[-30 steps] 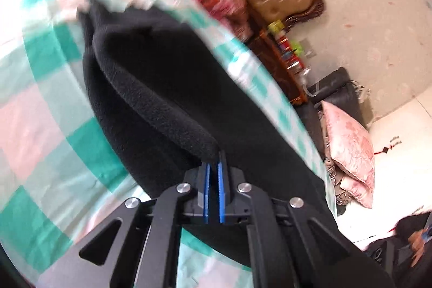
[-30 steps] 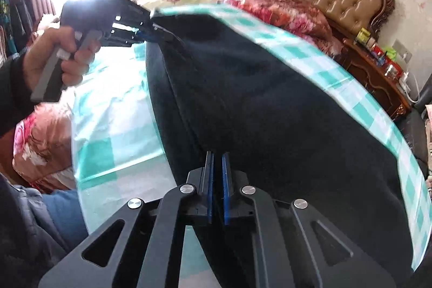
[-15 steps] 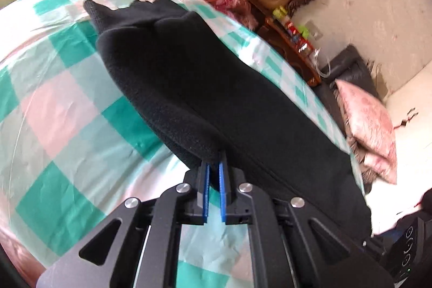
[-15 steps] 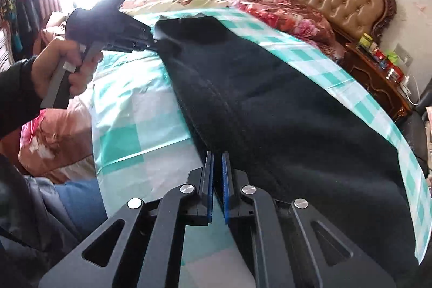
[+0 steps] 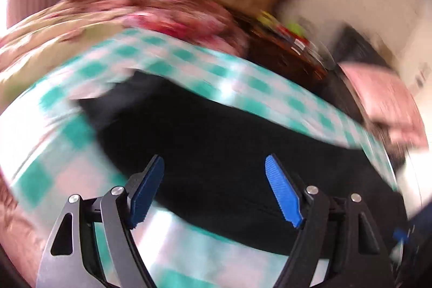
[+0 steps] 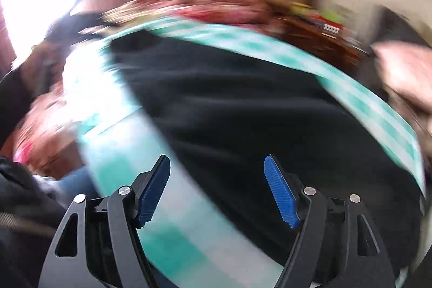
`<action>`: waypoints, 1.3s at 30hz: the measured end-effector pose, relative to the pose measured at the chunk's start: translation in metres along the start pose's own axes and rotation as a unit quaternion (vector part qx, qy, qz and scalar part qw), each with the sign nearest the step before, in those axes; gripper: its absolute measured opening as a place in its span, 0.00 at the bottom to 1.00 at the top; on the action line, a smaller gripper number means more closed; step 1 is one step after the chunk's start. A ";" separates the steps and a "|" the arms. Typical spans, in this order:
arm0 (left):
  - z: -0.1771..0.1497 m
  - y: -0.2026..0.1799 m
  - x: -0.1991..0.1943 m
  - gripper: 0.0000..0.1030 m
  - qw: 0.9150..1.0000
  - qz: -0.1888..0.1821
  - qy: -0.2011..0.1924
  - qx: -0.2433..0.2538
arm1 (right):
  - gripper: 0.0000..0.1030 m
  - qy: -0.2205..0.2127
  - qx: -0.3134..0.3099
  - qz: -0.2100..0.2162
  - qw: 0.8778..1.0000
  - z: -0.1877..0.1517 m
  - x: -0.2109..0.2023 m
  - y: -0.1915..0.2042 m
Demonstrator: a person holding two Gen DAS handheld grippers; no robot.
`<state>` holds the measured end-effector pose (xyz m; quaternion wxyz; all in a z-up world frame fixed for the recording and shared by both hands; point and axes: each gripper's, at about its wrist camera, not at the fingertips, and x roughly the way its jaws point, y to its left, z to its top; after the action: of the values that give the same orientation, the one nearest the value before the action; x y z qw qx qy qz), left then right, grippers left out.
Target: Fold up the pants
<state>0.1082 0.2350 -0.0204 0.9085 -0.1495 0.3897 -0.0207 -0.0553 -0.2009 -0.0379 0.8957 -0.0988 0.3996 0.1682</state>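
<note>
Both views are blurred by motion. On the left, the left gripper [image 5: 214, 189] hovers with its blue pads spread wide apart and nothing between them, above black pants [image 5: 229, 153] lying along a bed [image 5: 40, 180] covered in a green and white checked sheet. On the right, the right gripper [image 6: 217, 189] is likewise spread wide and empty over the same pants [image 6: 256, 112]. The fabric looks thick, soft and limp, likely fleece, so it should drape rather than hold shape; pinching a folded edge or a corner looks safest.
</note>
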 end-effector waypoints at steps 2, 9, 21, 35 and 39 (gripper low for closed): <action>-0.011 -0.056 0.009 0.76 0.997 -0.034 0.016 0.072 | 0.69 0.006 0.071 -0.060 0.996 -0.035 -0.022 -0.049; -0.075 -0.191 0.046 0.77 0.956 -0.123 0.098 0.246 | 0.69 -0.018 0.293 -0.148 0.944 -0.133 -0.068 -0.160; -0.119 -0.217 0.080 0.79 0.928 -0.100 0.154 0.324 | 0.64 -0.065 0.368 -0.091 0.923 -0.122 -0.044 -0.207; -0.115 -0.212 0.082 0.83 0.925 -0.111 0.162 0.326 | 0.07 -0.087 0.313 -0.102 0.940 -0.086 -0.112 -0.191; -0.115 -0.209 0.082 0.83 0.921 -0.118 0.163 0.333 | 0.07 0.003 0.357 -0.110 0.927 -0.129 -0.065 -0.209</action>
<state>0.1000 -0.0065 -0.0927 0.8209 0.1221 0.4824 -0.2800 -0.1043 -0.4486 -0.0653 0.8833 0.1843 0.4225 -0.0852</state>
